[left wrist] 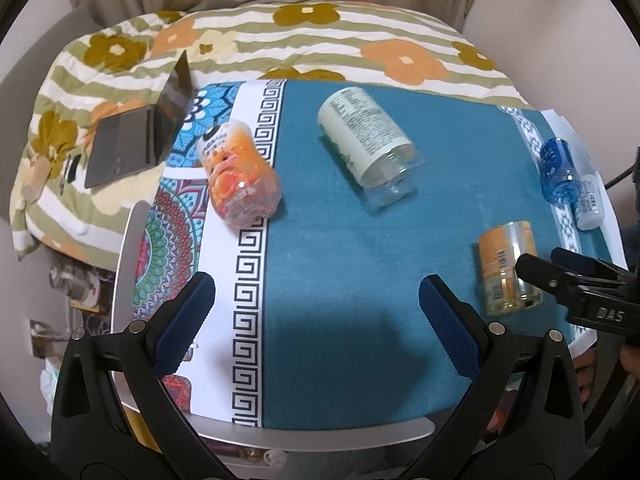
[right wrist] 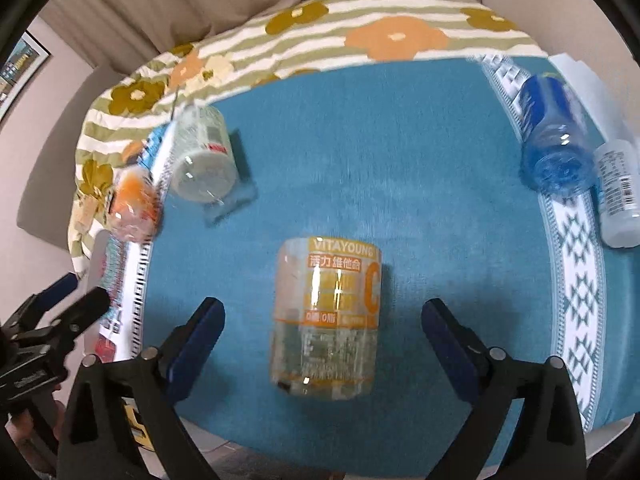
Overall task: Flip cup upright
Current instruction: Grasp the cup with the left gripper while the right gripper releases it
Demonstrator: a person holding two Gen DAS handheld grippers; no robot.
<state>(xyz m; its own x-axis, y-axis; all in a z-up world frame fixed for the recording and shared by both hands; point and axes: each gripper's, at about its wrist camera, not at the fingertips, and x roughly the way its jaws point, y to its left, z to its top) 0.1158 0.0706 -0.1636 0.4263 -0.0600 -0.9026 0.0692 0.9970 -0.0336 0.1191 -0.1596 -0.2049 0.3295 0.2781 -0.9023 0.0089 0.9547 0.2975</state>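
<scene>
A big blanket (left wrist: 280, 36) with orange and brown flowers lies behind the table. The table is covered by a blue cloth (left wrist: 340, 280) with a white patterned strip on each side. A gray laptop (left wrist: 136, 136) sits half open on the blanket, just past the table's left edge.

5 see-through cups lie on the cloth. The biggest is a white-label cup (left wrist: 366, 140), on its side in the middle of the far part. An orange cup with pictures (left wrist: 240, 174) lies on the left white strip. A blue cup (right wrist: 554, 136) lies on the right strip, and a small white-label cup (right wrist: 618, 196) touches it on its right.

The orange Vitayoung cup (right wrist: 326, 320) (the one right in front of the right gripper) lies on its side on the blue part, near the front edge. Its long side runs from the near edge toward the far edge. Which end is the open one is hard to tell, because the picture is blurry.

The right gripper (right wrist: 322, 344) is spread wide, with 1 finger on each side of that cup, not touching it. The left gripper (left wrist: 316, 320) is spread wide too, over bare cloth, with nothing in it.
</scene>
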